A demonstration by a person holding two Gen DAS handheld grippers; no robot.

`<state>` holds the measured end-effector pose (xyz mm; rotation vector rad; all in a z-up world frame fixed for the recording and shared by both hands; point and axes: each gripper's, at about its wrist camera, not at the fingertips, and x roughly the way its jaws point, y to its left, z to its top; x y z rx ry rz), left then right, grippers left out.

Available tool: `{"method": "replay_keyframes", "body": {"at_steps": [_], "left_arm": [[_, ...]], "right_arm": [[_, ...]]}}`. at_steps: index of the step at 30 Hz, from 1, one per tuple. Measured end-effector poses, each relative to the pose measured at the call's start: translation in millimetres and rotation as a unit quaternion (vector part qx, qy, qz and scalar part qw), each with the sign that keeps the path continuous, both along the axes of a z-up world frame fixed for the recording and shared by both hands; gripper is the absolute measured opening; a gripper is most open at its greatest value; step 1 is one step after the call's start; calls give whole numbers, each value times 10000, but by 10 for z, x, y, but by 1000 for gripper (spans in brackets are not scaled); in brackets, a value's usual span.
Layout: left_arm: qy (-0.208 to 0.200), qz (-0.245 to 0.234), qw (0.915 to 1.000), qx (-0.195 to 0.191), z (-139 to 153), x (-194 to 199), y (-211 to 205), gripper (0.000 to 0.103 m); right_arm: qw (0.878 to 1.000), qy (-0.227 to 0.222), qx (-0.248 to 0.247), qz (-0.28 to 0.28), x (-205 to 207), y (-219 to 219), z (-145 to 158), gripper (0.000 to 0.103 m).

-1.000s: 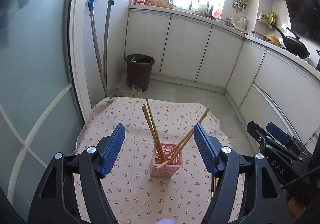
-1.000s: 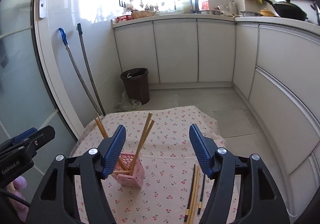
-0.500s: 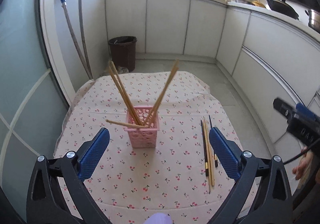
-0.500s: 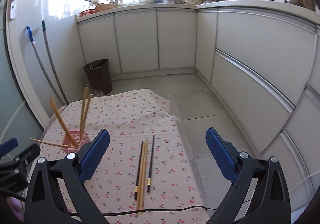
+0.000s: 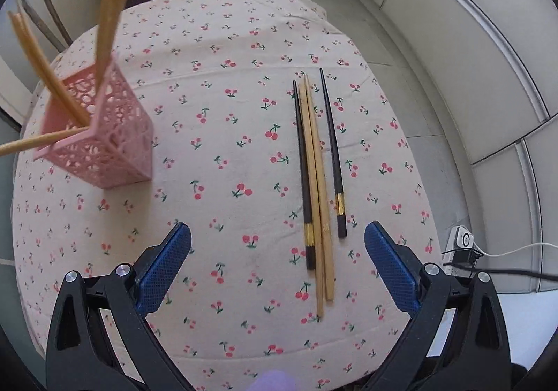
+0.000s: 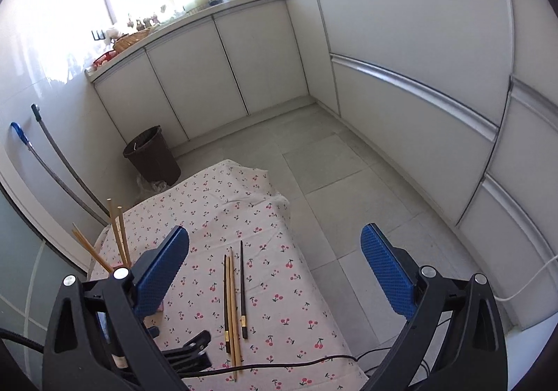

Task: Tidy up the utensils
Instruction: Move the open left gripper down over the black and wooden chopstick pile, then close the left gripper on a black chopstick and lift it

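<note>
Two black chopsticks (image 5: 302, 161) with gold bands and two wooden chopsticks (image 5: 314, 164) lie side by side on the cherry-print tablecloth (image 5: 216, 77). A pink lattice holder (image 5: 104, 136) at the left holds several wooden chopsticks (image 5: 111, 7). My left gripper (image 5: 277, 232) points steeply down over the near ends of the loose chopsticks, open and apart from them. My right gripper (image 6: 274, 234) hovers higher with its jaws opening and nothing between them. In its view the loose chopsticks (image 6: 233, 304) lie below. Its left finger hides most of the holder.
White cabinets (image 6: 401, 60) run along the back and right. A brown bin (image 6: 153, 154) and two mop handles (image 6: 59, 175) stand at the far left. A black cable (image 6: 279, 365) crosses the table's near edge. A power strip (image 5: 462, 241) lies on the floor.
The left gripper has dropped and tilted down over the loose chopsticks. Both grippers' jaws have widened. The right gripper's view has swung right and rolled, toward the cabinets.
</note>
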<state>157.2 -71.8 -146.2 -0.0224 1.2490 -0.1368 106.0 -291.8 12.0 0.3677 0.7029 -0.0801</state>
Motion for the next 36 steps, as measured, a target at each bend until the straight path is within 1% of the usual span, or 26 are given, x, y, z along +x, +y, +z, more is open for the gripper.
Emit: {"method": "replay_keyframes", "body": {"at_steps": [2, 6, 8, 10, 11, 13, 17, 23, 26, 27, 31, 32, 33, 35, 36], "left_arm": [[73, 31, 10000, -5, -53, 173, -38, 96], [233, 266, 9991, -238, -132, 603, 3, 95], [349, 348, 9985, -251, -190, 787, 30, 94], [445, 480, 9975, -259, -247, 923, 68, 86], [517, 539, 9968, -280, -290, 988, 82, 84], [657, 626, 9955, -282, -367, 1096, 113, 79], [677, 602, 9959, -79, -444, 1194, 104, 70], [597, 481, 9970, 67, -483, 1296, 41, 66], [576, 444, 9973, 35, -493, 1349, 13, 57], [572, 422, 9974, 84, -491, 1357, 1, 52], [570, 206, 9977, 311, -500, 1408, -90, 48], [597, 181, 9976, 302, -501, 1420, -118, 48], [714, 149, 9968, 319, -539, 1443, -158, 48], [566, -18, 9957, 740, -564, 1454, -350, 47], [521, -21, 9953, 815, -572, 1439, -405, 47]], "right_arm": [[9996, 150, 224, -31, 43, -78, -62, 96], [9965, 448, 700, -42, 145, -228, -180, 96], [9946, 543, 879, -63, 191, -279, -237, 96], [9926, 651, 1021, -86, 249, -318, -287, 96], [9918, 700, 1065, -62, 284, -327, -304, 96], [9911, 721, 1113, -61, 323, -347, -317, 96], [9915, 748, 1053, -124, 371, -382, -329, 96], [9889, 910, 1158, -195, 451, -451, -413, 96], [9883, 973, 1153, -211, 476, -459, -447, 96], [9883, 983, 1147, -216, 480, -459, -454, 96], [9883, 1029, 1103, -218, 518, -448, -472, 96], [9884, 1053, 1076, -222, 536, -441, -483, 96], [9884, 1079, 1048, -231, 551, -437, -493, 96], [9880, 1157, 989, -266, 591, -426, -531, 96], [9876, 1198, 977, -275, 609, -431, -553, 96]]}}
